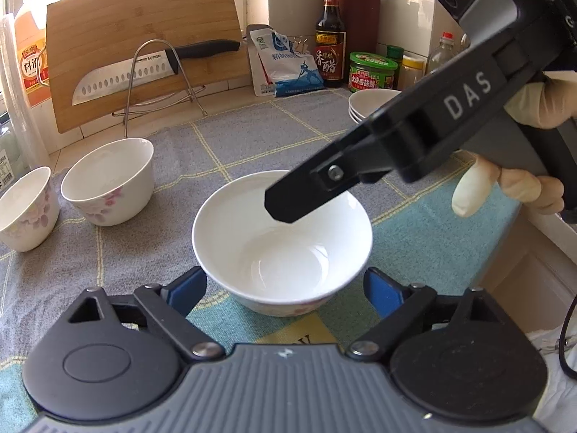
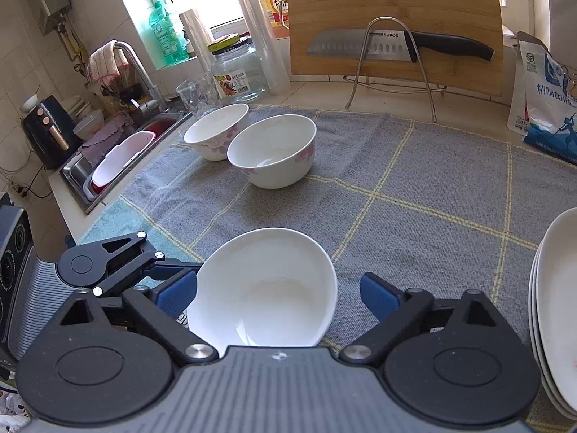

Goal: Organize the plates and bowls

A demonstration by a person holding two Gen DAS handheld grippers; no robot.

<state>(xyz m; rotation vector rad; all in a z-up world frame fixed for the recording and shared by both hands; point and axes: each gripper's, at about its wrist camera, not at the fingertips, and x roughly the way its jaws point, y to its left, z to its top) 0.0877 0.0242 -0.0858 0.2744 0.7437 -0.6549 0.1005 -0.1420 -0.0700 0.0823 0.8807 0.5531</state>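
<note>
Looking down from both tongs, the main thing was a plain white bowl sitting upright on the grey checked cloth, right in front of both sets of jaws. The left tongs were spread wide, blue pads standing off either side of the bowl's base with cloth showing in the gaps, so nothing was gripped there. Same story with the right tongs: jaws about as wide as they go, and the bowl sat between the pads. The left pad looked right up against the rim, though I honestly couldn't tell if it touched; the right one was clearly apart. From the left camera you could see one black finger of the right tongs hanging over the bowl's far rim, with a gloved hand on the handle. Further back were two flowered bowls side by side near the sink, well apart from the white one. A stack of white plates sat at the right edge, and a cutting board with a knife on a wire stand leaned against the wall.
</note>
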